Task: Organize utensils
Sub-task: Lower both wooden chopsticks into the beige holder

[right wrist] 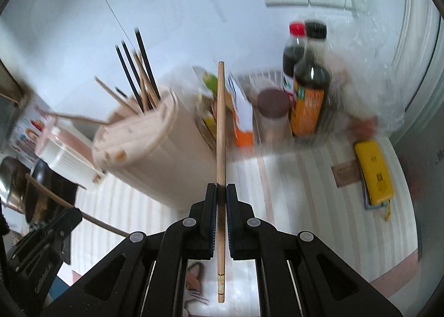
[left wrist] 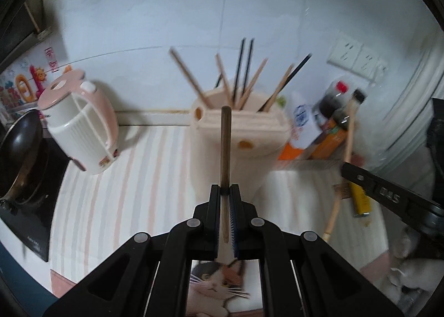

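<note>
Because each tool is clamped down on a single chopstick, a thin round shaft held between flat pads, the main risk is that a stick pivots or slides in the grip before it reaches the utensil holder (left wrist: 238,128). The left tool (left wrist: 227,192) has its jaws closed almost fully on a dark-tipped chopstick (left wrist: 225,145) that stands up ahead of it, with the beige holder straight beyond the tip. The right tool (right wrist: 221,192) pinches a pale chopstick (right wrist: 221,122) the same way, and for it the holder (right wrist: 144,145) sits ahead and off to the left. Several chopsticks already in the holder (left wrist: 244,78) splay outward at odd angles, so an incoming tip could strike one, get deflected, and land on the striped tabletop (left wrist: 125,178) instead. The holder looks light and tall; a sideways push might tip it. The right tool also works near the sauce bottles (right wrist: 308,89) ahead and to its right, which a swinging stick could knock. With both tools heading to one opening, they could clash.
</note>
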`<action>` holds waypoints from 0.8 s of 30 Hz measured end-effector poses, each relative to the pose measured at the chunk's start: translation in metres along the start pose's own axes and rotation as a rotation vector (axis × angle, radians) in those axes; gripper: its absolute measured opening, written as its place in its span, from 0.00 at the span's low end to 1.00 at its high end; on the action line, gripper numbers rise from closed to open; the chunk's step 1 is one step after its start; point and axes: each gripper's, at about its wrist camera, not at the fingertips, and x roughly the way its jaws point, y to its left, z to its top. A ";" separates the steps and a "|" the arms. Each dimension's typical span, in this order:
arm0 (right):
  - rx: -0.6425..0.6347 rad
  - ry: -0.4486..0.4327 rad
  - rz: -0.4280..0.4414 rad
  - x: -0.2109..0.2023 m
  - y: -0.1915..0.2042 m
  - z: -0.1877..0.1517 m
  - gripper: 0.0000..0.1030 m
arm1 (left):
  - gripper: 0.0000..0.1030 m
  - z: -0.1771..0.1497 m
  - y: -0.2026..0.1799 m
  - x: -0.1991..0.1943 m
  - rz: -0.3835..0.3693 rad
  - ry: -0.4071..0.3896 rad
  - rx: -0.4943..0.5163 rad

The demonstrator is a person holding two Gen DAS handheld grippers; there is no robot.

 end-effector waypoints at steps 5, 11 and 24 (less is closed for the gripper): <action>-0.005 -0.056 0.037 -0.027 0.002 0.028 0.07 | 0.04 0.028 -0.018 -0.033 -0.049 -0.069 0.038; 0.020 -0.151 0.060 -0.056 0.006 0.064 0.07 | 0.04 0.076 -0.027 -0.067 -0.068 -0.192 0.009; 0.034 -0.329 0.132 -0.056 0.058 0.156 0.07 | 0.04 0.163 -0.005 -0.064 0.015 -0.277 -0.051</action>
